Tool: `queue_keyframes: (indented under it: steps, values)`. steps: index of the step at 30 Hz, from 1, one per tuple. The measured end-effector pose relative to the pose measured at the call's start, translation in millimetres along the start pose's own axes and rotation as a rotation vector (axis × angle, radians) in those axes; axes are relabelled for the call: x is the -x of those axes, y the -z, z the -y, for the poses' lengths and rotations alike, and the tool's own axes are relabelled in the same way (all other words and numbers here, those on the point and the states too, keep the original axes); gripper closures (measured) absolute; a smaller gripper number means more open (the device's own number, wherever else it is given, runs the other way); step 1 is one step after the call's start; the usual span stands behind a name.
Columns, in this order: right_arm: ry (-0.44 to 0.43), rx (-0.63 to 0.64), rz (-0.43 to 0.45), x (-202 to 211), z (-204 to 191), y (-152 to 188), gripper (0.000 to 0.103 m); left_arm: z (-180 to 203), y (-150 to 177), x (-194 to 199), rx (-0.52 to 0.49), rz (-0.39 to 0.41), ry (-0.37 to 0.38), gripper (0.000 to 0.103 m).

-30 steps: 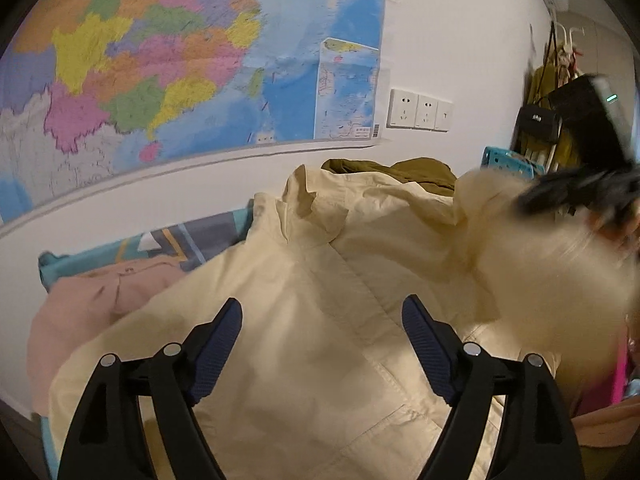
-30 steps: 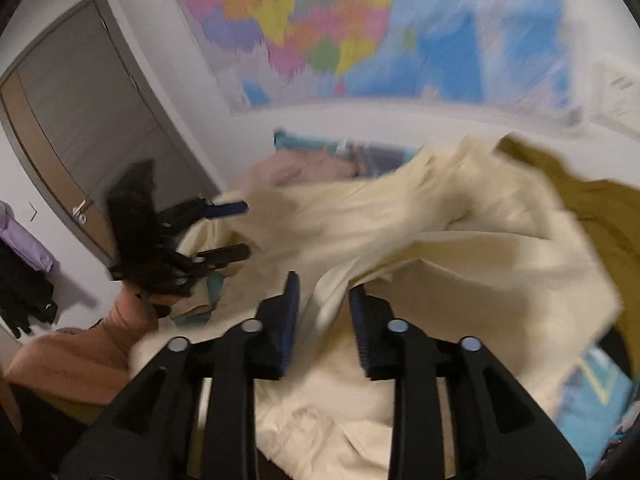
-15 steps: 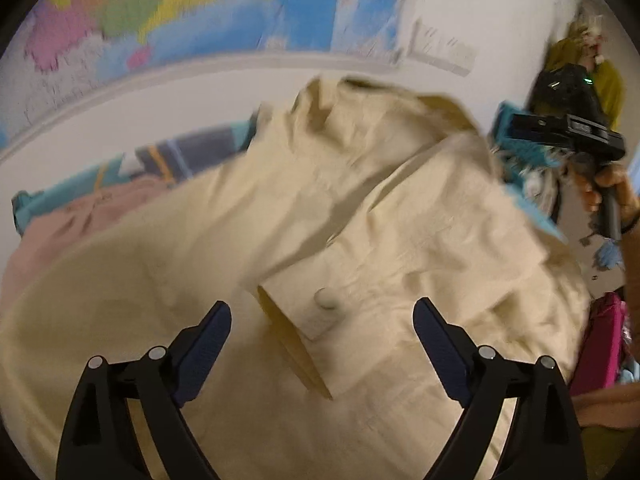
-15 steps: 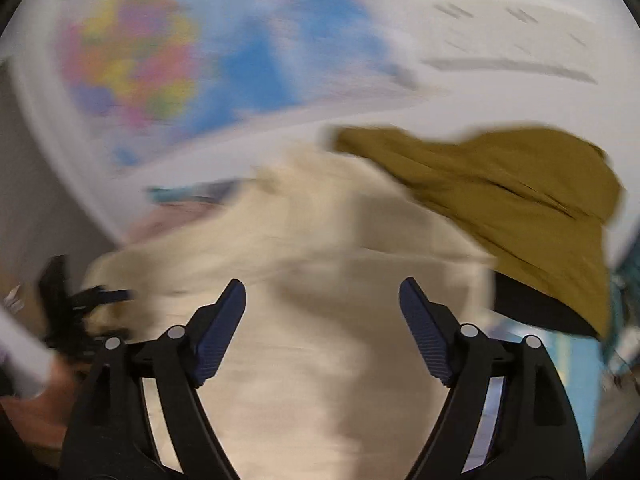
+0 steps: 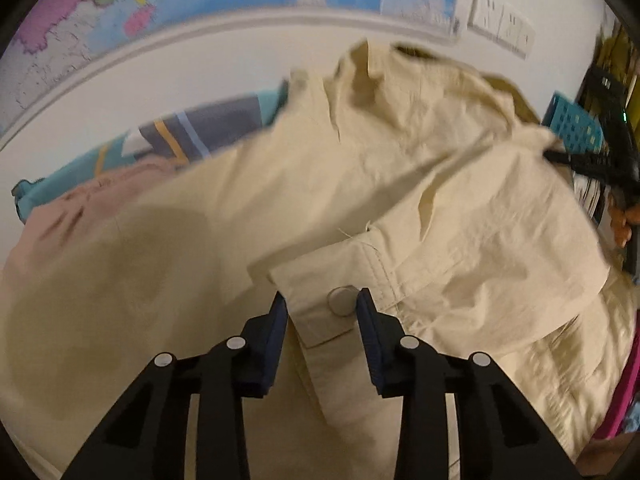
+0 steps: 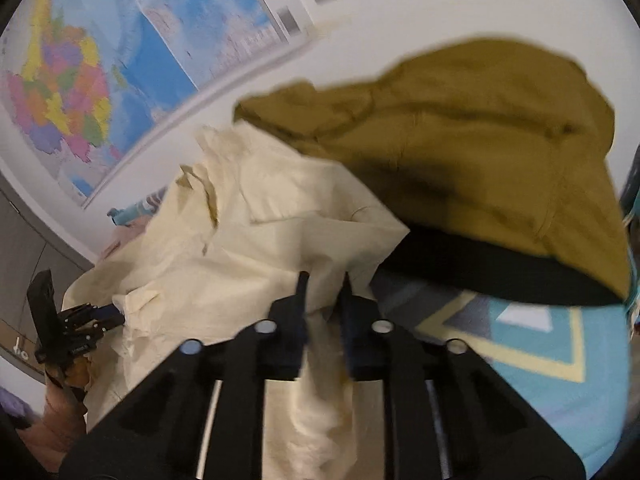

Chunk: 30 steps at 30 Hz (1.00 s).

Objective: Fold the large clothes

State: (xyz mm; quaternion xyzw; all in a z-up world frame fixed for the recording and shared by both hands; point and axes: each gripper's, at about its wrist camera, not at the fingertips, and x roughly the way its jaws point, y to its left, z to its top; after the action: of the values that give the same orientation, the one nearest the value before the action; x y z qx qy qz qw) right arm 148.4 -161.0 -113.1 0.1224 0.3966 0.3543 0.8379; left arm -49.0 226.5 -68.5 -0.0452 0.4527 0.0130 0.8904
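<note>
Left jaws: the left gripper (image 5: 322, 308) has just been closing; its blue pads now press on both sides of the buttoned cuff (image 5: 340, 300) of the cream jacket (image 5: 320, 184).
Right jaws: the right gripper (image 6: 323, 284) has also just been closing; its jaws are almost together and pinch a bunched fold of the same jacket, which hangs down between them.
Cream jacket: it lies spread on the bed (image 6: 532, 344), collar toward the wall.
Only in the left view: the cuff button, a pink garment (image 5: 68, 220) to the left of the jacket, a turquoise basket (image 5: 576, 128) and white wall sockets (image 5: 500, 24) beyond its far right side. The right gripper shows there small, at the jacket's right edge.
Only in the right view: a mustard garment (image 6: 480, 140) with a black lining, which lies just beyond the jacket and partly on it, and the blue patterned bed cover to the jacket's right. The left gripper shows at the jacket's left edge, held by a hand (image 6: 64, 408).
Both views: a coloured map (image 6: 100, 80) on the wall behind the jacket.
</note>
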Motion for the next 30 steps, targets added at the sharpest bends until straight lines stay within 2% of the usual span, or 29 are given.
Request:
queue_keyframes:
  steps: [1,2,4,6,7,8,9,10,11,12,15,17,20,23,24,26,29,30]
  values:
    - [0.015,0.010,0.020,4,-2,-3,0.093,0,-4,3,0.005,0.015,0.010,0.073]
    - [0.055,0.029,0.046,8,-4,-5,0.093,1,-6,4,0.004,0.023,-0.001,0.080]
    - [0.112,0.023,0.068,4,-1,-7,0.093,4,-12,-1,-0.007,0.027,-0.040,0.081]
    - [0.127,-0.009,0.034,-5,12,-4,0.083,3,-17,-14,0.002,-0.009,-0.030,0.081]
    - [0.143,-0.037,0.006,-12,19,-2,0.074,5,-19,-23,0.001,-0.027,-0.037,0.081]
    - [0.149,-0.050,-0.002,-14,20,0,0.071,6,-18,-30,-0.006,-0.045,-0.052,0.078]
    - [0.158,-0.045,0.017,-10,19,1,0.065,5,-18,-35,-0.008,-0.057,-0.064,0.070]
    - [0.174,-0.037,0.041,-4,15,3,0.053,3,-16,-36,-0.003,-0.059,-0.065,0.067]
    - [0.191,-0.023,0.076,4,9,3,0.049,-1,-15,-35,0.001,-0.056,-0.047,0.061]
    - [0.196,-0.009,0.101,10,2,3,0.049,-4,-13,-32,0.011,-0.047,-0.022,0.058]
    - [0.202,0.052,0.186,30,-32,4,0.045,-11,-11,-24,0.029,-0.031,-0.036,0.054]
    - [0.128,0.125,0.191,34,-61,7,0.044,-15,-11,-18,0.041,-0.023,-0.046,0.052]
    - [0.010,0.279,0.125,13,-115,19,0.043,-15,-8,-3,0.037,0.009,-0.066,0.047]
    - [-0.109,0.432,0.002,-28,-172,39,0.044,-19,-4,23,0.024,0.058,-0.083,0.043]
    - [-0.138,0.480,-0.034,-41,-187,46,0.044,-20,-2,32,0.021,0.075,-0.094,0.038]
    - [-0.202,0.529,-0.109,-69,-209,58,0.045,-27,4,55,0.015,0.116,-0.122,0.034]
    - [-0.229,0.541,-0.219,-111,-224,71,0.047,-43,17,94,0.021,0.174,-0.198,0.030]
    - [-0.203,0.545,-0.239,-123,-225,73,0.048,-51,24,108,0.026,0.196,-0.228,0.027]
